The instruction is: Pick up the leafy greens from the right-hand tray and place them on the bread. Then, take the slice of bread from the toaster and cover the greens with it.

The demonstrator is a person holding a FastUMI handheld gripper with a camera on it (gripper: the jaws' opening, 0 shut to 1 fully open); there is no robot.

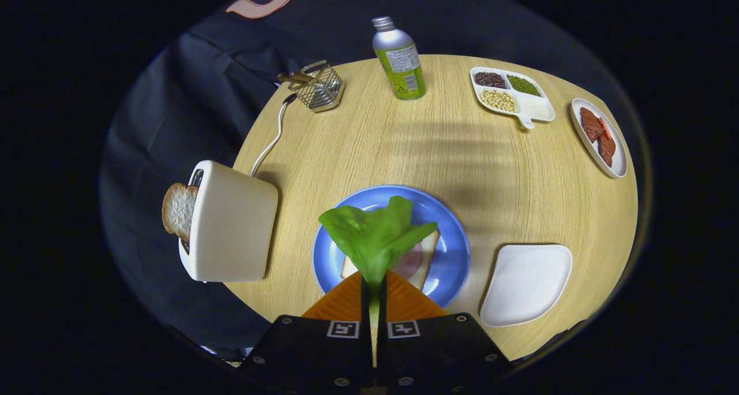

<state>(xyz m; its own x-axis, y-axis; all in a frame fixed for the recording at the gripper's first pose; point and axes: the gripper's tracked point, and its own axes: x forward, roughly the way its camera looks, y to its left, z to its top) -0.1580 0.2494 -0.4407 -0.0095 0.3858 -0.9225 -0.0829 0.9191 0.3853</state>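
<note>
While the gripper (373,285) has its fingers pinched nearly together on the stem of the leafy greens (374,236), I have the leaf hanging over the blue plate (447,256), just ahead of the fingertips. Under it lies the bread (426,253) with something pinkish on top, partly hidden by the leaf. To do this step well, I judge I should lower until the leaf rests flat on the slice, centre it so little overhangs, then part the fingers and back off straight so the stem does not drag.

On my left, the toaster (231,222) holds the second slice of bread (178,209), sticking out of its slot. To the near right, the white tray (526,282) sits bare. Far right, a small dish (619,163) carries reddish-brown pieces, and a divided dish (537,109) has dark, green and pale beans in three compartments. At the far side stand a bottle (399,60) and a wire basket (321,86).
</note>
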